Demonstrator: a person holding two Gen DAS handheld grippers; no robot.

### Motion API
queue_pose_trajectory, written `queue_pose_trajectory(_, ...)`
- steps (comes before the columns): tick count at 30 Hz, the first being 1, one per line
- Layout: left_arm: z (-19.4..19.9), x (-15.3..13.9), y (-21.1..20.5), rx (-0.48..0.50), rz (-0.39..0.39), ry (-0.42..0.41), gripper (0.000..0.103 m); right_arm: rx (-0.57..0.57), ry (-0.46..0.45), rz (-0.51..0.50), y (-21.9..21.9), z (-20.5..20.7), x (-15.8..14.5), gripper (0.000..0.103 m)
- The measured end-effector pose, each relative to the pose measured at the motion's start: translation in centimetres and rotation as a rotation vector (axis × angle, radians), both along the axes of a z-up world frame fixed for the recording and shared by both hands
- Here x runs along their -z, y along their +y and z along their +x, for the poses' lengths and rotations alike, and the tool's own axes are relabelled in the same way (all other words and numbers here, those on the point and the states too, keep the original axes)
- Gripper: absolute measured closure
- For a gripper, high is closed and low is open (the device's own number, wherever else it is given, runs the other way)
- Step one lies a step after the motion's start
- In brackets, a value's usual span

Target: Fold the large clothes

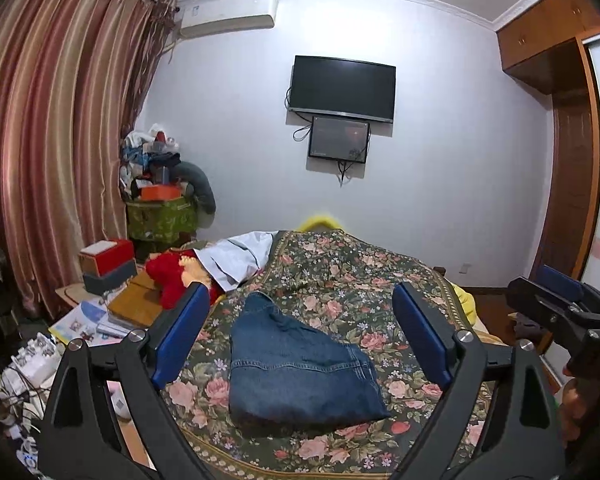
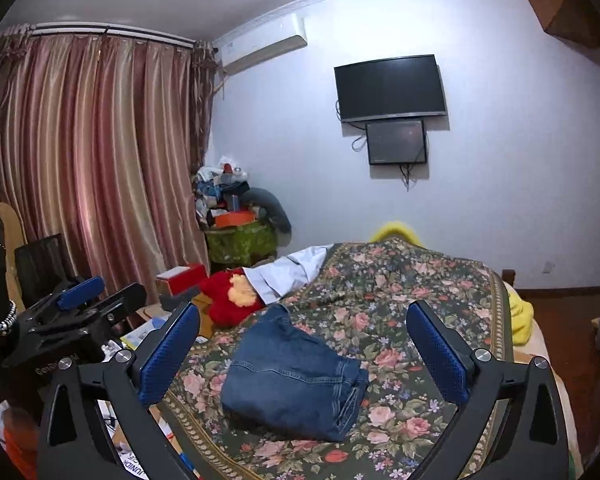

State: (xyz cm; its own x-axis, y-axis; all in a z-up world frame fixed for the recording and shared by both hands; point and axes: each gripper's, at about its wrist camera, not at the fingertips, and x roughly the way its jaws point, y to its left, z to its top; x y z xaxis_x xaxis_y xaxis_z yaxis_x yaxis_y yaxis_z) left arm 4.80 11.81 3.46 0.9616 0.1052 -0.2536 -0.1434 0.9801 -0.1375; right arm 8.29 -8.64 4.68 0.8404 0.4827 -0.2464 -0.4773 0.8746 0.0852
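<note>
A pair of blue jeans [image 1: 296, 368] lies folded into a compact bundle on the floral bedspread [image 1: 352, 276]; it also shows in the right wrist view [image 2: 292, 376]. My left gripper [image 1: 300, 332] is open and empty, held above and short of the jeans, its blue pads apart on either side. My right gripper [image 2: 304, 344] is open and empty, likewise raised short of the jeans. The right gripper shows at the right edge of the left wrist view [image 1: 560, 300]; the left gripper shows at the left of the right wrist view [image 2: 84, 292].
A red plush toy [image 1: 172, 276] and a white garment [image 1: 236, 256] lie at the bed's far left. A cluttered side table with boxes [image 1: 108, 264] stands left of the bed. A yellow blanket [image 2: 520, 316] hangs at the bed's right edge. A wardrobe [image 1: 568, 152] stands right.
</note>
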Motion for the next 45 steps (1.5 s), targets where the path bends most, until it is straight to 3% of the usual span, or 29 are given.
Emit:
queue_pose_trajectory(8,-0.1,0.1,0.1,-0.012,0.001,0.000,0.009,-0.006,0.007,-0.005,0.2,0.3,0.3,0.000)
queue_pose_trajectory(27,0.4,0.5,-2.4,0.008,0.095,0.004,0.006,-0.001,0.018,-0.007,0.0,0.6,0.3,0.000)
queue_pose_trajectory(45,0.6,0.3,-2.4,0.010,0.084,0.003,0.006,0.003,0.022,-0.009,-0.2,0.6,0.6,0.000)
